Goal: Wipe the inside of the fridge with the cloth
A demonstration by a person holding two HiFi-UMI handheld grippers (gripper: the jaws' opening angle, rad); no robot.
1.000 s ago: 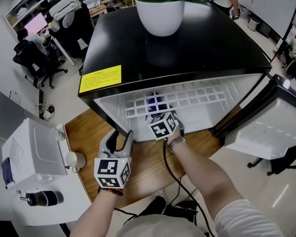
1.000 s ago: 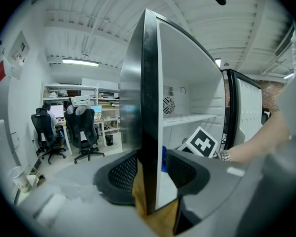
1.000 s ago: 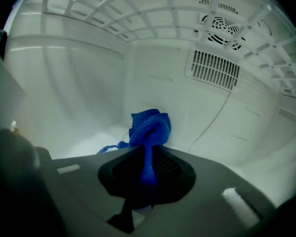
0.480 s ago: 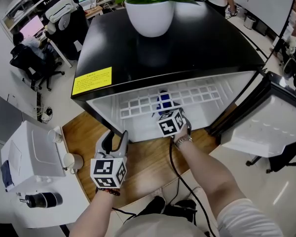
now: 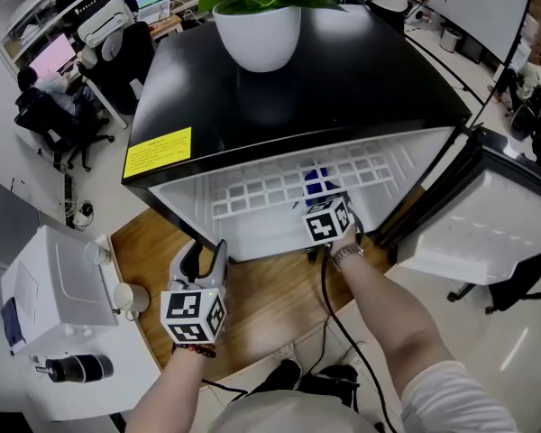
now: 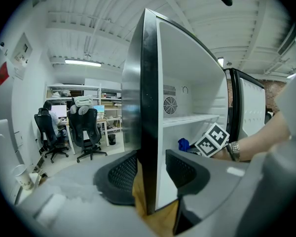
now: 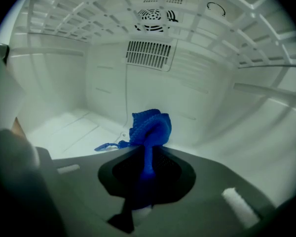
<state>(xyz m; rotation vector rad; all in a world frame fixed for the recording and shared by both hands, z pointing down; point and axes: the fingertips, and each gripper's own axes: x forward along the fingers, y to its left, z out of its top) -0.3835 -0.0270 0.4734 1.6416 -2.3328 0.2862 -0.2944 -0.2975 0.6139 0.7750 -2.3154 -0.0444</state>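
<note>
Inside fridge, right tongs clamped the blue cloth bunched at their tips; left tongs sat open, straddling the side wall.

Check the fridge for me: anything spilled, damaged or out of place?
Nothing stands out. The fridge interior looks clean, its wire shelf sits level, and the blue cloth is bunched in the right gripper's jaws. The potted plant on top stands upright.
</note>
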